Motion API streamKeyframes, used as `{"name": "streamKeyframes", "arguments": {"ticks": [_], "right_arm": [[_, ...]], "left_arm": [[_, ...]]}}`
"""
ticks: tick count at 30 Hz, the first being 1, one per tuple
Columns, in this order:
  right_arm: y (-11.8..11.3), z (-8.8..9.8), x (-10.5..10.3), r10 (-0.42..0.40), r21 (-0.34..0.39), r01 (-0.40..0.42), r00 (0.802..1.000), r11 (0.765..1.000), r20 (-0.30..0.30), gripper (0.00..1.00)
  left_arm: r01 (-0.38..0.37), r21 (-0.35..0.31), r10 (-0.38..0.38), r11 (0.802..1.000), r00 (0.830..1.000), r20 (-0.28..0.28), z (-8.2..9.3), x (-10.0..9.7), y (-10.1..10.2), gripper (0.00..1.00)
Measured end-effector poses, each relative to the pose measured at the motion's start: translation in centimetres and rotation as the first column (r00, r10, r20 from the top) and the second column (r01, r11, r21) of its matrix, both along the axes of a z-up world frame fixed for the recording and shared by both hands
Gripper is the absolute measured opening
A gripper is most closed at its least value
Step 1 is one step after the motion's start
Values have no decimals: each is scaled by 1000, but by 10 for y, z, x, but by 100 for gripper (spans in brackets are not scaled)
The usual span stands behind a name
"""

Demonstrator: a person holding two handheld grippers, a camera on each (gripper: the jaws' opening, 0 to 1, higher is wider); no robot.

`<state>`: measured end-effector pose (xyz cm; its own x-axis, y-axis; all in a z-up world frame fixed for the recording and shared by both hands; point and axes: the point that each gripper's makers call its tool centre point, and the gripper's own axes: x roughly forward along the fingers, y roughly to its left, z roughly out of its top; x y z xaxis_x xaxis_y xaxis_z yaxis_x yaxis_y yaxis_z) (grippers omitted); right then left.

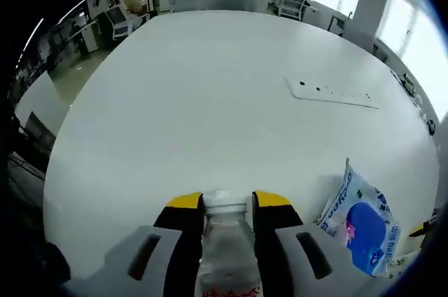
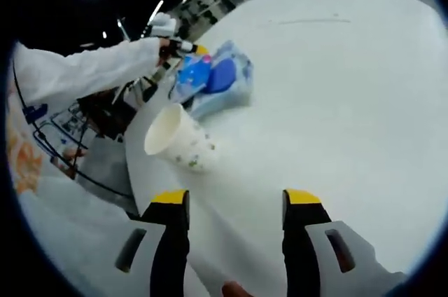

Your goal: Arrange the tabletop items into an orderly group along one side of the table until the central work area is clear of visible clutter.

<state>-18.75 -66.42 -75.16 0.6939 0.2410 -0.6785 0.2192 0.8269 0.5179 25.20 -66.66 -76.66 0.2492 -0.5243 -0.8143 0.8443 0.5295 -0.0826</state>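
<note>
White tabletop [image 1: 210, 101] spreads ahead of my left gripper [image 1: 227, 206] in the left gripper view, and my jaws are clamped on a clear plastic bottle [image 1: 225, 241], its capped neck rising upright between the yellow tips. A blue-and-white packet [image 1: 360, 223] lies to the right of that claw, near the table's edge, its long axis running away from me. A flat white power strip [image 1: 329, 92] sits farther off, well apart from everything else. Broad bare surface lies ahead and to the left, so I judge there is ample room to carry the bottle toward the packet's side.

In the right gripper view, my right gripper [image 2: 236, 202] hangs with its jaws apart and nothing between them. A paper cup [image 2: 178, 139] lies tipped on its side ahead and to the left, its mouth facing the table's edge and its long axis pointing toward the packet [image 2: 213, 80] just beyond it. My right claw is the nearer one to the cup, so I'd take the cup with it. The edge runs close along the cup's left, so a nudge that way could roll it off.
</note>
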Motion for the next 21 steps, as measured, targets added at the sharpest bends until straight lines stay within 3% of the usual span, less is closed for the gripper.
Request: {"name": "streamKeyframes", "arguments": {"ticks": [5,9,16,21], "right_arm": [[-3,3,1,-3,-14,3,1000,1000,11,52],[0,6,4,9,-24,-8,1000,1000,19,51],[8,12,2,39,-45,-37,998,998,42,51],[10,13,-6,56,-77,-53,998,996,39,50]], "left_arm": [[1,8,-1,1000,1000,0,7,-5,5,21],[13,-20,-14,1000,1000,-7,25,-9,9,21],[4,-110,1,994,999,38,71,-13,26,21],[19,-186,0,982,995,105,105,-25,46,21]]}}
